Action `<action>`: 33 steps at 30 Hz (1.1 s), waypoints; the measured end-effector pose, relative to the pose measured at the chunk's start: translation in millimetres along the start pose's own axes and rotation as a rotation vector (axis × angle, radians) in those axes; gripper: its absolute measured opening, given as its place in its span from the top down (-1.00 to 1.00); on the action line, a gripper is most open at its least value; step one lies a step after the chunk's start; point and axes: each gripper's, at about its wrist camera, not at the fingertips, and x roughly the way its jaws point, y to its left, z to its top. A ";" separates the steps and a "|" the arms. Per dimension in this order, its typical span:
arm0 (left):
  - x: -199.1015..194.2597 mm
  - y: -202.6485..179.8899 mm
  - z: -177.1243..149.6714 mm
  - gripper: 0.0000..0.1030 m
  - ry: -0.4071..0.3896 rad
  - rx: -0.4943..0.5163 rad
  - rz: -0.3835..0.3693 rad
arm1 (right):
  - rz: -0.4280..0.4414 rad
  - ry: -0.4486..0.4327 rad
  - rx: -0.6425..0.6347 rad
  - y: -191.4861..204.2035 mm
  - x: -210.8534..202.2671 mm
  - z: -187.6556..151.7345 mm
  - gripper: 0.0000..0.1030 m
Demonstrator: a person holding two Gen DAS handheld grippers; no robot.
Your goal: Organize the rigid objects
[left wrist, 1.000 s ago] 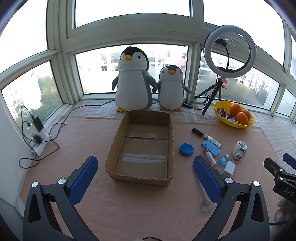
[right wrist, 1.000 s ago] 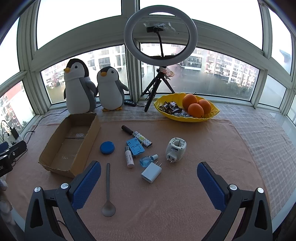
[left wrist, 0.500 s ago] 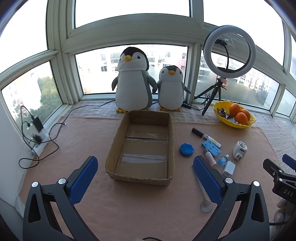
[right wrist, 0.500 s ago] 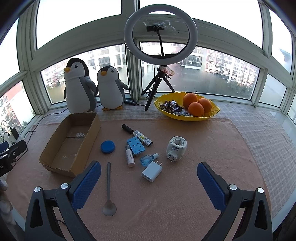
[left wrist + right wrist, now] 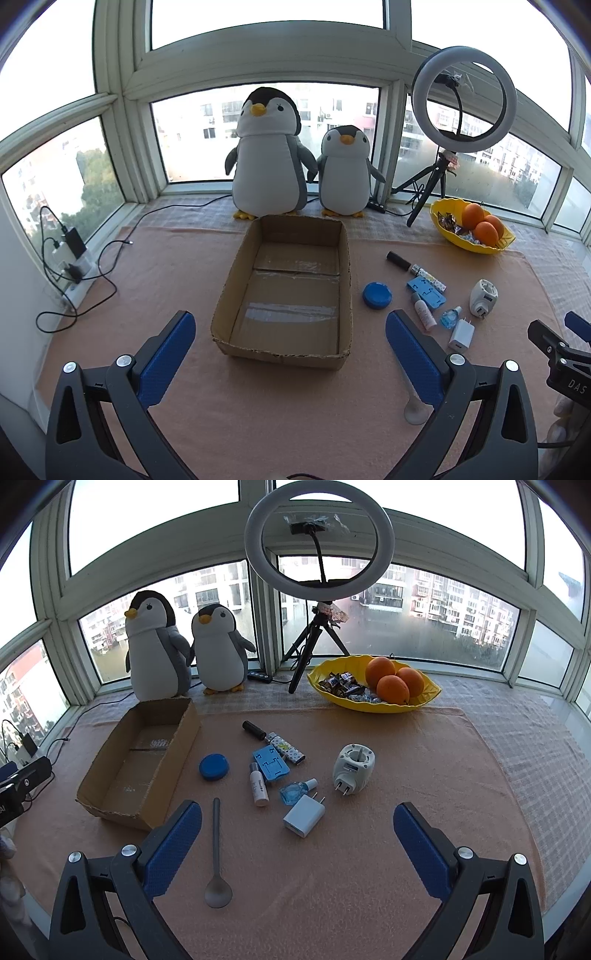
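1. The right tool was spread wide and held nothing; it hovered above the bench, its blue pads clear of every item. The left tool was likewise fully parted and empty, aimed at the near wall of the cardboard box.
2. Progress was judged as nil: the box interior showed only tape strips, and all loose items lay on the bench outside it.
3. Nearest the right tool, at 7 o'clock in its view, lay the grey spoon, bowl toward the camera. The white charger lay at 12 o'clock, just ahead of the gap between the pads.
4. Beyond the charger lay the small blue bottle, the white tube, the blue clip and the round blue lid. The white plug adapter stood at 1 o'clock, apart from this group.
5. Farther out lay the patterned pen, close behind the clip.
6. At the far edge stood the yellow fruit bowl, the ring light and two plush penguins; these were judged not to be part of the sorting.
7. Compared with the frame one second prior, the items in the right view sat slightly farther right and higher, indicating a small drift of that tool; no item had moved. The left view was practically unchanged.
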 end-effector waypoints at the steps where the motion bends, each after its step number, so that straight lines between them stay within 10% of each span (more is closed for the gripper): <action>1: 1.6 1.6 -1.2 -0.99 0.002 -0.001 0.001 | 0.001 0.000 -0.003 0.2 0.3 -0.4 -0.99; 24: 88.9 63.9 -12.4 -0.93 0.135 -0.044 0.094 | 0.039 0.027 0.021 -39.1 22.1 -17.2 -0.99; 33: 142.2 79.6 -13.9 -0.61 0.235 -0.089 0.088 | 0.035 0.099 0.051 -46.3 44.2 -26.3 -0.99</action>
